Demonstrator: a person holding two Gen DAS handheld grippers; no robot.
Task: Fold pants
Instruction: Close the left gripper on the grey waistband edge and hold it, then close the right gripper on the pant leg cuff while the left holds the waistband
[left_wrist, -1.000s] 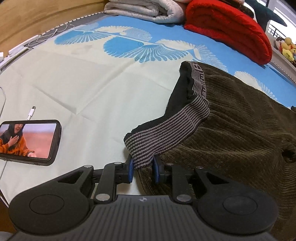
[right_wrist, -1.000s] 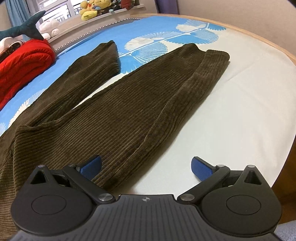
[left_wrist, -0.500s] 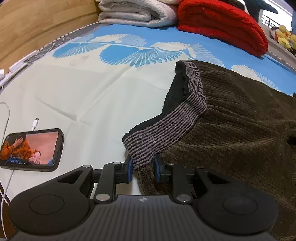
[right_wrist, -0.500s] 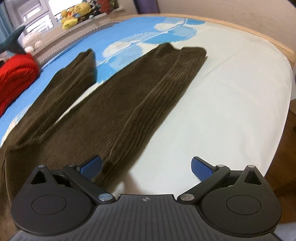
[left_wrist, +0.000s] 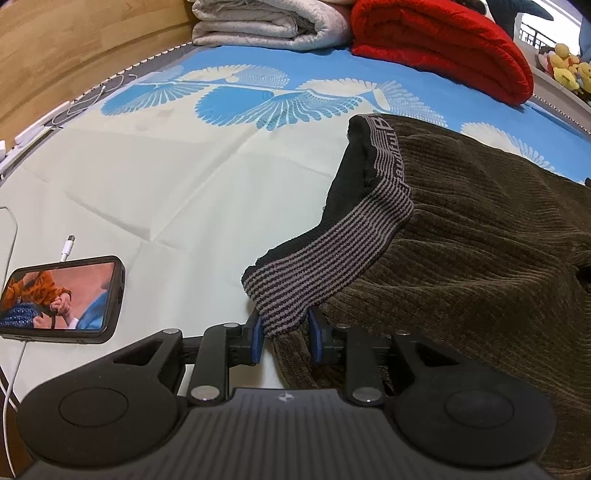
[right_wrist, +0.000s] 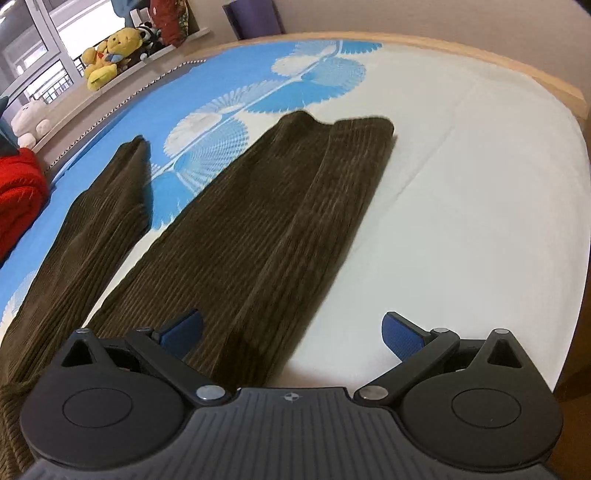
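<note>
Dark brown corduroy pants lie on the bed. Their grey-and-black striped waistband is lifted at its near corner. My left gripper is shut on that corner of the waistband and holds it just above the sheet. In the right wrist view the two legs stretch away from me, spread apart, with the hems at the far end. My right gripper is open and empty. It hovers over the near leg's right edge, one pad over the cloth and one over the bare sheet.
A phone playing video lies on the sheet at the left, with a white cable. A folded grey blanket and a red blanket sit at the head of the bed. Plush toys line the window ledge. The bed's wooden edge runs at the right.
My right gripper has moved along the near leg toward the hems, still open. My left gripper keeps its hold on the waistband and has shifted slightly.
</note>
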